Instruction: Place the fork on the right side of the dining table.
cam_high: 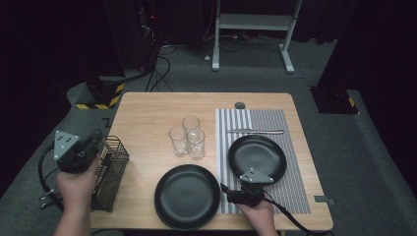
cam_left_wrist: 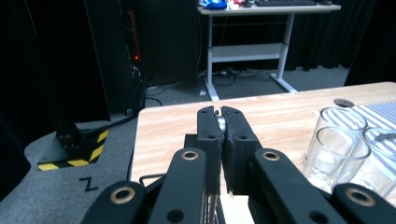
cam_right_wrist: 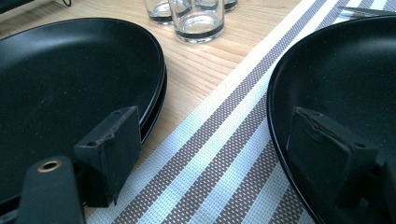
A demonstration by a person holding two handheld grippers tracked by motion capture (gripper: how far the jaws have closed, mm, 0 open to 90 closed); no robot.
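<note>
Wire basket (cam_high: 112, 169) beside left gripper (cam_high: 91, 142) looks empty.

Black grippers (cam_high: 78, 150) with brass-ringed screws, grey triangular plates, black cables.

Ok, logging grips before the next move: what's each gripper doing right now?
Left gripper: closed on something small and silvery, too hidden to name.
Right gripper: open, holding nothing, over the striped placemat.

So my left gripper (cam_high: 78, 150) is up over the wire basket (cam_high: 110, 169) at the counter's (cam_high: 147, 113) left edge. My right gripper (cam_high: 246, 189) sits low between the two black plates (cam_high: 187, 196), on the striped mat (cam_high: 290, 191). Three glasses (cam_high: 188, 136) are clustered mid-counter, with a knife (cam_high: 255, 131) past the far plate.
</note>
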